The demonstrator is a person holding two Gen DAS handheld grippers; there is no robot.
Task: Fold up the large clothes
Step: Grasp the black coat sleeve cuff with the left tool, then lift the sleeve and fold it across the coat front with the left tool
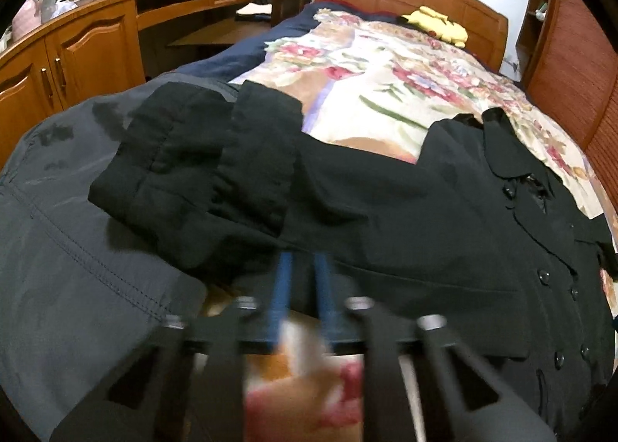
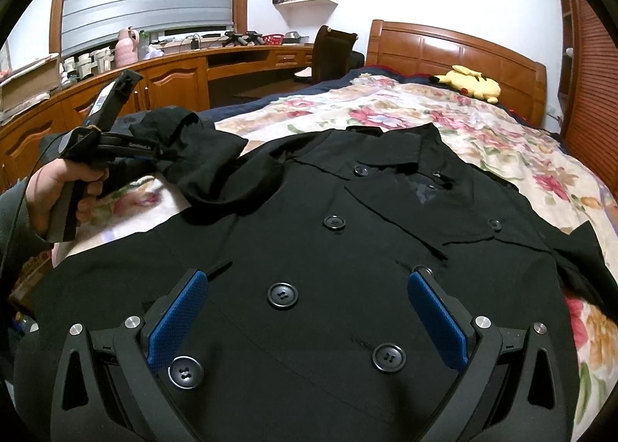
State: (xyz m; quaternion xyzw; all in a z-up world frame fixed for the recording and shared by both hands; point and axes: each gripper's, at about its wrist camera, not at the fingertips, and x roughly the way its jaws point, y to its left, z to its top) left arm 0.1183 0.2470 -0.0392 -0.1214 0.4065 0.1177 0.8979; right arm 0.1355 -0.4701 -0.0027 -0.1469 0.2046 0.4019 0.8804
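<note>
A: Entry. Where is the garment?

B: The black coat lies front-up across the floral bedspread, collar toward the wooden headboard. 2 columns of buttons show down its front.

A: Left tool?

B: The left gripper is closed: its 2 blue fingers stand nearly parallel with a narrow gap, tips at the fold of the black sleeve. From the right wrist view the same gripper has the sleeve lifted off the bedspread and bunched at its tips, so it has hold of the sleeve cloth. A hand wraps the handle.

A: Right tool?

B: The right gripper has its jaws spread wide over the coat's lower front, 1 button between the pads, nothing gripped.

A: Other items?

B: A grey garment lies under the sleeve at the left edge of the bed. A yellow plush toy sits by the headboard.
</note>
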